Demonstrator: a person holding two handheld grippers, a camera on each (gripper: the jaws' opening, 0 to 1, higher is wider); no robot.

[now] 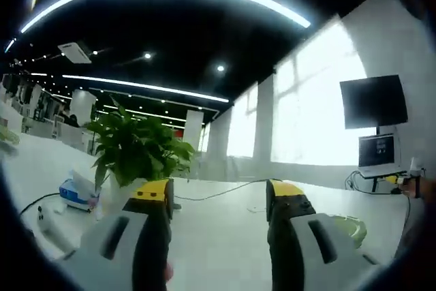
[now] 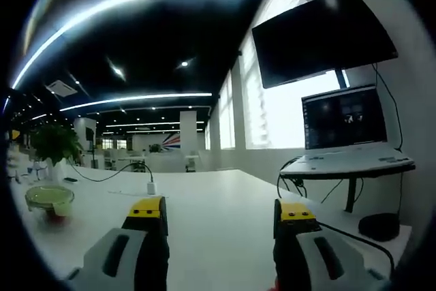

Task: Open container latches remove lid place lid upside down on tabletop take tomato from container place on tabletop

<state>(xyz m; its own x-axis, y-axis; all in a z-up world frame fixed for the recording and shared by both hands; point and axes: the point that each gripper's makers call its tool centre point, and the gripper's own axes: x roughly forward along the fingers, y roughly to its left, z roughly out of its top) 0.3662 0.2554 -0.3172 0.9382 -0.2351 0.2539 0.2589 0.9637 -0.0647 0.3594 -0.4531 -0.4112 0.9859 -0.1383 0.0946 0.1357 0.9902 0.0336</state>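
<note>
The container [image 2: 50, 200] sat on the white tabletop [image 2: 218, 216] far to the left in the right gripper view, well apart from your right gripper [image 2: 221, 217]. It looked round and clear, with a green-tinted lid [image 2: 49, 193] on top and something red low inside; whether that was the tomato, too small to tell. Latches could not be made out at that range.

You held the right gripper with its jaws spread wide, nothing between them, yellow-capped tips above bare tabletop. Beyond the tips a white plug or adapter [image 2: 151, 187] stood on the table with a dark cable [image 2: 109, 172] trailing left toward a leafy plant [image 2: 54, 144]. To the right, a laptop [image 2: 349, 142] sat open on a raised stand, a large dark monitor [image 2: 321, 35] mounted above it, and a black round object [image 2: 380, 225] lay at the table's near right edge.

In the left gripper view, your left gripper [image 1: 220, 199] was likewise wide apart and held nothing. A potted green plant [image 1: 136, 148] stood just past the left jaw, a blue-and-white tissue box [image 1: 76, 192] beside it to the left. A thin cable [image 1: 225, 190] ran across the tabletop between the jaw tips. By the right jaw a pale green-rimmed round thing [image 1: 353, 228] rested on the table, partly hidden; what it was, you could not tell from there. The monitor and laptop showed against the bright windows [image 1: 300, 110] at right.
</note>
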